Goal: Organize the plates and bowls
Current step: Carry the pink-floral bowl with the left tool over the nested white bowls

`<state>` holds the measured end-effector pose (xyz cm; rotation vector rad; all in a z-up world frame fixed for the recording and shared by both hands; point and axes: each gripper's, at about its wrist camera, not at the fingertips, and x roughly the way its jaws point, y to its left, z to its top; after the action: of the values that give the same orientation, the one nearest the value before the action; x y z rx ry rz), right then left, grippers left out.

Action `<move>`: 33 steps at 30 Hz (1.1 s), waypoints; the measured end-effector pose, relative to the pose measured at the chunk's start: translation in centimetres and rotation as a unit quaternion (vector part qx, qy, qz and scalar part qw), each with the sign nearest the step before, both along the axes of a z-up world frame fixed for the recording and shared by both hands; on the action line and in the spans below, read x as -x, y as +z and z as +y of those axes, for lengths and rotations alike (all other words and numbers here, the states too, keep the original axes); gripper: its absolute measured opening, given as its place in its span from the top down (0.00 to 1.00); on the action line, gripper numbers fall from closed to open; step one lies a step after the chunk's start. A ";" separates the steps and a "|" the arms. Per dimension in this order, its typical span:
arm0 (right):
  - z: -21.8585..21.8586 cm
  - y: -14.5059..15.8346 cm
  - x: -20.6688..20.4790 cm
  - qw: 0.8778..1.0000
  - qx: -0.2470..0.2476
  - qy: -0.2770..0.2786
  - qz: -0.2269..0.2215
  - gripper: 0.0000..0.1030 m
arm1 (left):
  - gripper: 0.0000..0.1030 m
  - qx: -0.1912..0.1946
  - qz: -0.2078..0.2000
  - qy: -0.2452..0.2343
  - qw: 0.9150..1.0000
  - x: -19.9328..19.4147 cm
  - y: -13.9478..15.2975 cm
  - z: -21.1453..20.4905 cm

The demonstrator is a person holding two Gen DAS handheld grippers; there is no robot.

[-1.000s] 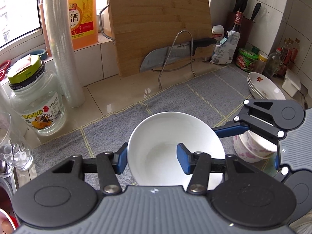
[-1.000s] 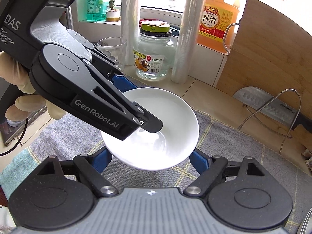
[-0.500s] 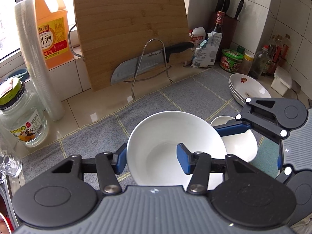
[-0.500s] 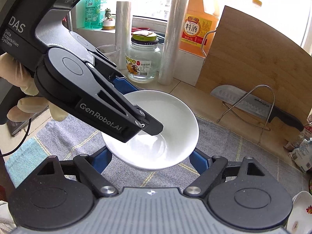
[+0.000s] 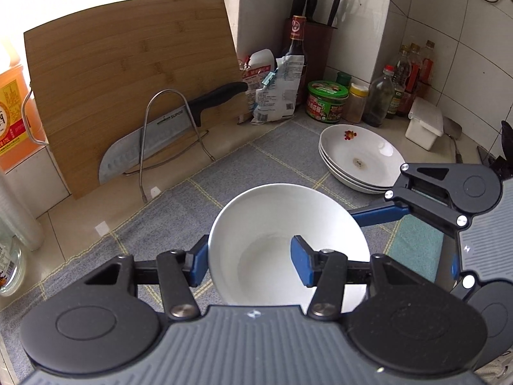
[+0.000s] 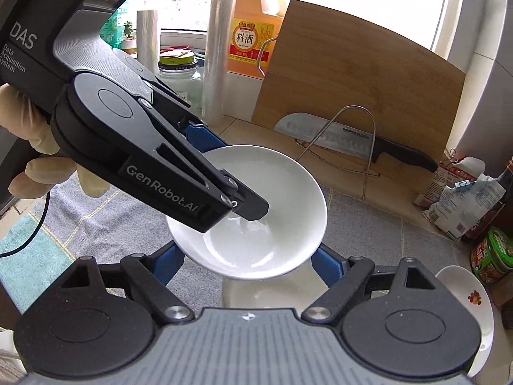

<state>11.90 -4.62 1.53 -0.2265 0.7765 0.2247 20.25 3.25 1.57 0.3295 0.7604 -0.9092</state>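
Largest first: we see the grey dish mat (image 5: 282, 147), where a stack of shallow plates (image 5: 359, 157) already sits near the condiments. We judge the job partly done. Our left gripper (image 5: 250, 264) is clamped on the white bowl (image 5: 285, 221), carried above another bowl (image 6: 256, 292). Our right gripper (image 6: 247, 263) stands apart beneath, gripping nothing.

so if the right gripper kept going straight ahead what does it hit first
Most likely the white bowl that the left gripper holds, right ahead of the open right gripper; beyond it, the knife rack. Depth is unclear.
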 end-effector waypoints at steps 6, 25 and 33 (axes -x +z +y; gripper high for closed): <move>-2.4 -0.3 0.7 1.000 0.000 -0.028 0.005 0.13 | 0.50 -0.004 0.005 -0.024 1.000 0.1 -0.7 -2.4; -4.3 -2.3 1.2 0.998 -0.027 -0.044 0.030 0.13 | 0.46 -0.013 0.035 -0.038 0.999 0.3 -3.0 -3.9; -4.4 -2.7 1.0 0.998 -0.035 -0.045 0.039 0.13 | 0.46 -0.018 0.036 -0.041 0.998 0.4 -3.4 -3.9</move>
<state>10.88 -9.04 -1.21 -0.1159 0.8529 0.1763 19.89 -0.65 -1.87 0.3630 0.8363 -0.9895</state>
